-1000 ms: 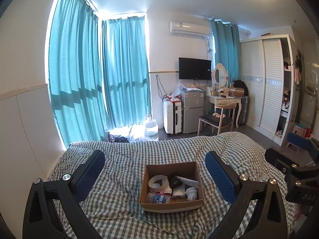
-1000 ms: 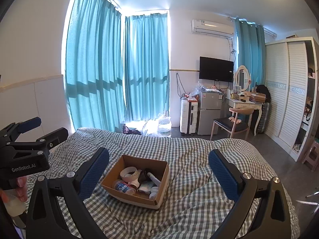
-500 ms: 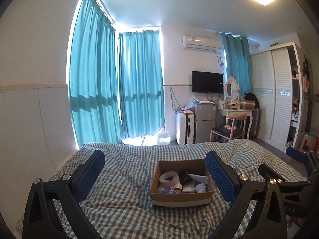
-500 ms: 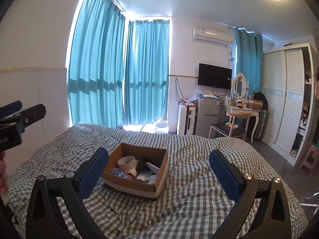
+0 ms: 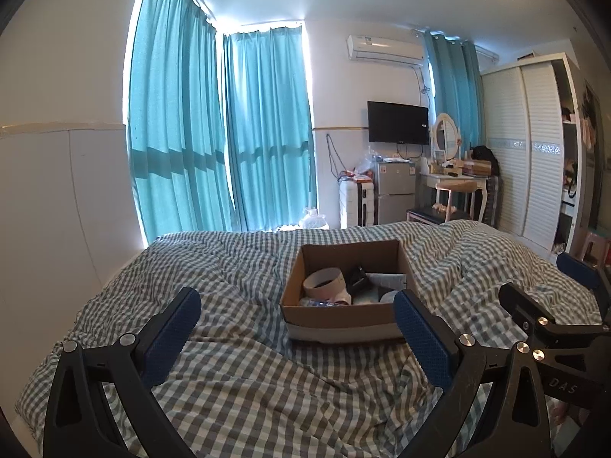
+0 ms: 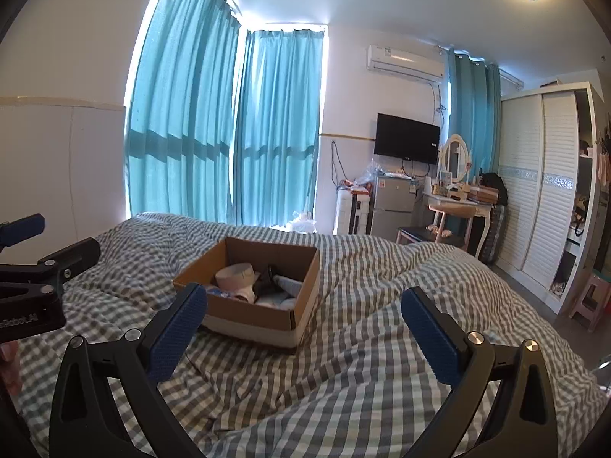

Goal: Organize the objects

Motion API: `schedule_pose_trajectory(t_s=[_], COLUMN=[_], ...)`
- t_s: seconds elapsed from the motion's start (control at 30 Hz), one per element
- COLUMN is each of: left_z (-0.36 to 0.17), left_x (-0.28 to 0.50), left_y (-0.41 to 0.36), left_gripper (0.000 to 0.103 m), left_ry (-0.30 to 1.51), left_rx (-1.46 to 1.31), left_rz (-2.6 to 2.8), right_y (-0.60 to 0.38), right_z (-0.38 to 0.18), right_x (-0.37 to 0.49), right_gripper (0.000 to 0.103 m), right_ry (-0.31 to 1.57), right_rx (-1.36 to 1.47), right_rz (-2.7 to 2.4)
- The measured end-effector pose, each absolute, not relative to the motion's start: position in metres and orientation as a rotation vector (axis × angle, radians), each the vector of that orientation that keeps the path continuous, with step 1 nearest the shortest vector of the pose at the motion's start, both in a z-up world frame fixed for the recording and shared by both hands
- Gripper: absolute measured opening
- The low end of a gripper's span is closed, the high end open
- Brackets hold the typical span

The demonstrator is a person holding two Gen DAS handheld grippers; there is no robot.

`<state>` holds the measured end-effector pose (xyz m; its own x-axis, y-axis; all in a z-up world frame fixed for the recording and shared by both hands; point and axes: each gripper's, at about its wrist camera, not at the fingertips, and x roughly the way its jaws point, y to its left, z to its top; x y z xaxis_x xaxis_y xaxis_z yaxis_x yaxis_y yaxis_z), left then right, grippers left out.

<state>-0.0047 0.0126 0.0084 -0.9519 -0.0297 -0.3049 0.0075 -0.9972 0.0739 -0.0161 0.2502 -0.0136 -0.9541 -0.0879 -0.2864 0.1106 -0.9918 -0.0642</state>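
A lived-in home bedroom: bed [image 5: 244,393] under a rumpled gingham duvet, teal curtains [image 5: 225,129] drawn over bright windows, wall-mounted television [image 5: 398,122] and air conditioner [image 5: 385,47], small fridge [image 5: 395,191], vanity with oval mirror [image 5: 446,141], and a white louvred wardrobe [image 5: 523,145] along the right wall.

Both wrist views low over bed [image 5: 244,374], facing window wall, sharing cardboard box [image 5: 340,315] [image 6: 248,318]

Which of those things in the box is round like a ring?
The tape roll, pale and hollow, at the cardboard box's left side; the others aren't rings.
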Motion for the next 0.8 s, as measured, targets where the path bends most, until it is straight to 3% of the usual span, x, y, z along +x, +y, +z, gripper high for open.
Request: schedule_pose_trajectory(t_s=[0.8], left_z=[-0.002], left_x=[-0.011], left_y=[-0.005], left_gripper=[0.103], left_ry=[-0.016], left_rx=[0.519], left_rz=[-3.033], right_y=[0.250], right_z=[-0.020], right_x=[-0.021], right_gripper=[0.102], right_ry=[0.106], right_rx=[0.501], right_rz=[-3.013])
